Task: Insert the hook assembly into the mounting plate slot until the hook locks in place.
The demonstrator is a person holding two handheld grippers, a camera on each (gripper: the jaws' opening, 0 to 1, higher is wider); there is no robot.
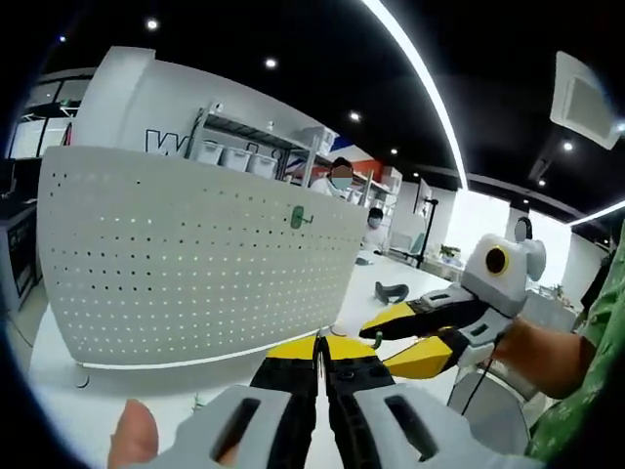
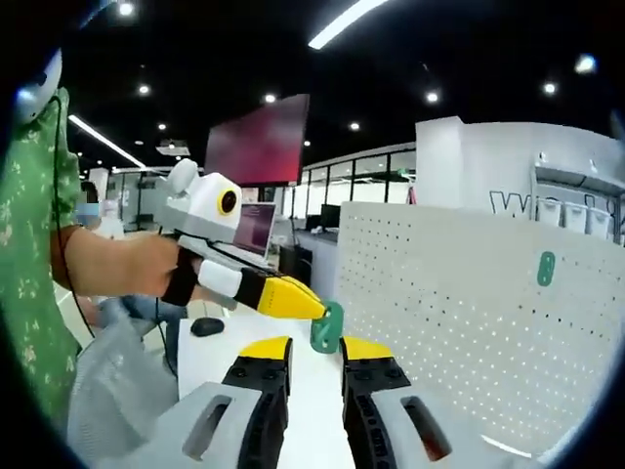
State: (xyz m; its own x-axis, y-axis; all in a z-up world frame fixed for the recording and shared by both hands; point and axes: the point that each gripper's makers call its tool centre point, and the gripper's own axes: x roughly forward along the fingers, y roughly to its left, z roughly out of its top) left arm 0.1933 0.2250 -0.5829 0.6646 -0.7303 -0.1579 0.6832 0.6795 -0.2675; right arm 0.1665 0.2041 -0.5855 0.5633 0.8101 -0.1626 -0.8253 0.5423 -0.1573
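Here we are, insertion not yet made. The green hook assembly (image 2: 327,327) hangs in the air above the white table (image 2: 210,357), off the near end of the perforated mounting plate (image 2: 469,313), not in any slot.

In the right gripper view it sits right at the yellow tip of the left gripper (image 2: 293,299). In the left gripper view that gripper's (image 1: 318,344) jaws are pressed together with barely a line between them (whether they truly pinch the hook, I cannot tell). A sliver of green (image 1: 376,340) shows just beside them.

The right gripper (image 2: 315,349) has its jaws clearly apart with nothing clamped; seen from the other side, it (image 1: 395,339) gapes around that green sliver.

One second green hook (image 1: 298,217) already hangs high on the plate, toward its far end. Left to do, I'd judge: carry the hook to the plate, line it up with a slot and press until it locks.

Writing? Large dark letters on the back wall (image 2: 513,203), starting with "W"; the rest is cut off.
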